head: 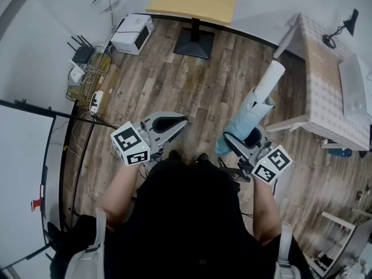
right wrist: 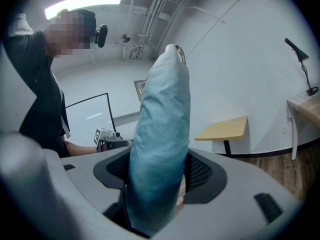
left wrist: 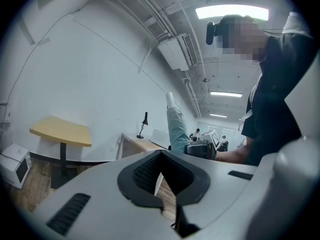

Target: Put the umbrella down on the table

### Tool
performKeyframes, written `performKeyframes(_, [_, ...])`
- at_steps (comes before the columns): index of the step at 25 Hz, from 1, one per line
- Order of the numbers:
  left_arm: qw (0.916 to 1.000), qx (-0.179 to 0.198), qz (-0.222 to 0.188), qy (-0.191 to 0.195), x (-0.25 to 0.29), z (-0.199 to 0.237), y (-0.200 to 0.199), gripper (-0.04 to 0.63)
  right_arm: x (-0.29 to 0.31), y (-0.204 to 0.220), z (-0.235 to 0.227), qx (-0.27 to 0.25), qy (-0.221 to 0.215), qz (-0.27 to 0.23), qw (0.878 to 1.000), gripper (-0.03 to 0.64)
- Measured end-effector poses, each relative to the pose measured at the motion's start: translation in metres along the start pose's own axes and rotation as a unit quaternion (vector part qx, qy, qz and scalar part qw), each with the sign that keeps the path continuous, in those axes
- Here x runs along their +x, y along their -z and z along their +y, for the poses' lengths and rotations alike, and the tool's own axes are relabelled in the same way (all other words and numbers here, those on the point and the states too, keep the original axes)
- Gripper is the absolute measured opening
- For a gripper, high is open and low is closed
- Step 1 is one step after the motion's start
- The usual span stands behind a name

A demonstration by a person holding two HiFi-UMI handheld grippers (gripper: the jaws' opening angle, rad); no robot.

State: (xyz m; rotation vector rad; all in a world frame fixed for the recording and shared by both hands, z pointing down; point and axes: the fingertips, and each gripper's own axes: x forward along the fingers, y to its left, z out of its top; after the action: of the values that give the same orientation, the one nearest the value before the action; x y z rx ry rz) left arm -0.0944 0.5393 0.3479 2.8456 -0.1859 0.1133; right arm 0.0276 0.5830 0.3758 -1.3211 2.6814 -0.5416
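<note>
The folded blue umbrella [head: 249, 116] stands clamped low in the right gripper [head: 235, 145], well short of the desk [head: 323, 68], left gripper [head: 181, 121] closed and empty, so its tall top might tip and strike the desk's edge.

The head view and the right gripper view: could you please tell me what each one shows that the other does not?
Only the head view shows the white appliance and the cables on the wooden floor. Only the right gripper view shows the ceiling light and the jaws of the right gripper shut on the light blue umbrella. Both show that umbrella, the yellow table and the left gripper.
</note>
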Motion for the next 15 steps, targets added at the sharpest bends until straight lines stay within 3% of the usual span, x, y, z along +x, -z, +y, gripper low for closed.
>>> performKeyframes(6, [0.9998,-0.011,-0.007,-0.016,0.014,-0.008,0.005,0.006,-0.022,0.004,-0.013,0.005,-0.004,-0.003,1.000,0.302])
performKeyframes(15, [0.9992,-0.014,0.022,-0.028,0.008,-0.008,0.022,0.006,-0.029,-0.008,-0.012,0.044,-0.009,-0.050,0.998,0.302])
